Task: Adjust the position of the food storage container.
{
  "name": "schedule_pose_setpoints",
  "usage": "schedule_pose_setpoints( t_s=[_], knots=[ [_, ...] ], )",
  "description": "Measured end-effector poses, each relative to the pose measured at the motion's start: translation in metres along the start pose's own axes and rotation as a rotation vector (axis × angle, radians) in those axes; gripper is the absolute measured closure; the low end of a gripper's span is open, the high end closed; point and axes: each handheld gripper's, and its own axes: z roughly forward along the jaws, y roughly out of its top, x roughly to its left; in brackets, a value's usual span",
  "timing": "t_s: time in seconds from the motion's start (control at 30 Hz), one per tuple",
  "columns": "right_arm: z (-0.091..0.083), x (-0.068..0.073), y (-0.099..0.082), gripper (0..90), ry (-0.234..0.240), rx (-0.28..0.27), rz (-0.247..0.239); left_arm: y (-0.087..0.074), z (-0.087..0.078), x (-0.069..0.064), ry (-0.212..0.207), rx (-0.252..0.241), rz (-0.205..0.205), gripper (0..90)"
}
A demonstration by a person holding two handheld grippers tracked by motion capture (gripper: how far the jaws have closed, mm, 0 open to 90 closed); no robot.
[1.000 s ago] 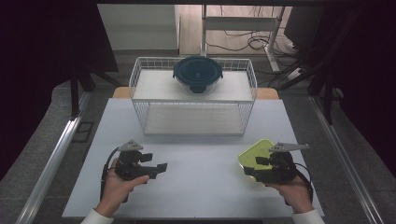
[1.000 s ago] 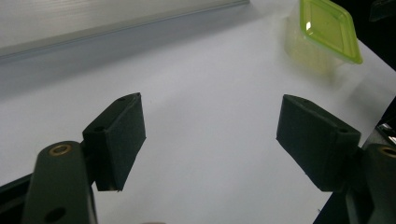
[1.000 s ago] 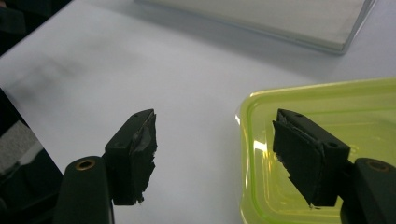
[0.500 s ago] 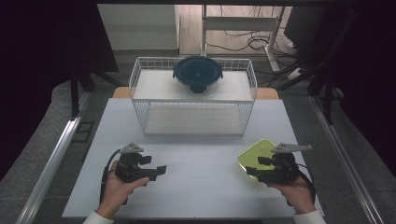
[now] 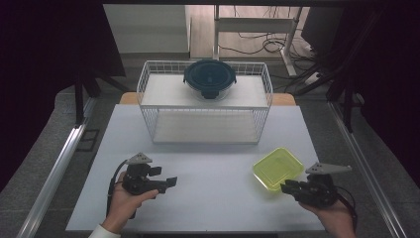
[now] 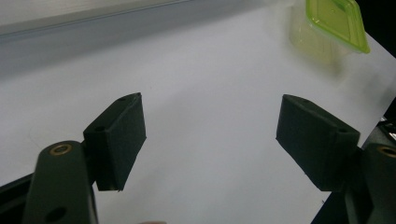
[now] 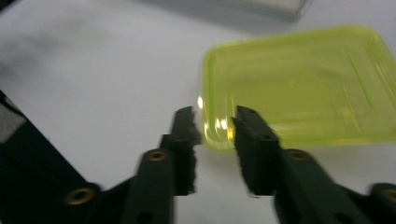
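At the near edge of the bench the person held a tool in each hand. The left tool, toward the near left corner, pointed across the bench with its jaws released and nothing between them; in the left gripper view the two pads stood wide apart over bare white surface. The right tool, near the near right corner, had just been drawing its jaws together. In the right gripper view they stood narrow at the near corner of the yellow-green lid, one pad on either side of its rim. That view was blurred, so I could not tell whether the pads already pressed on the rim or stopped just short.

The lid lay flat on the bench toward its right edge, just beyond the right tool. Farther off, across the far edge, stood a white wire basket, and on its upper shelf sat a round container with a dark lid.

I judged the step in hand to be taking hold of the yellow-green lid by its near corner. The next move would call for a firm pinch on that thin rim before any lift, since a flat lid gripped at one corner could easily tilt or slip.
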Motion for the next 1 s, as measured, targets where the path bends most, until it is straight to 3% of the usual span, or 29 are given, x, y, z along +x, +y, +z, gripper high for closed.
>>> schedule_pose_setpoints(
  t_s=[0.13,0.23,0.4,0.57,1.0],
  knots=[
    [0.003,0.0,-0.012,86.4,-0.037,0.102,-0.056,0.001,-0.001,0.002,0.011,-0.006,0.008,23.8],
    [0.012,0.0,-0.016,88.3,-0.077,0.179,-0.095,0.001,-0.001,0.003,0.017,-0.006,0.01,23.8],
    [0.022,-0.002,-0.022,88.6,-0.087,0.248,-0.092,0.0,0.001,0.001,0.02,-0.004,0.008,23.9],
    [0.033,0.0,-0.022,88.7,-0.1,0.274,-0.115,-0.001,0.003,0.001,0.024,0.004,0.012,23.9],
    [0.058,0.006,-0.01,88.7,-0.117,0.276,-0.12,-0.006,0.003,0.004,0.033,0.006,-0.012,24.1]
  ],
)
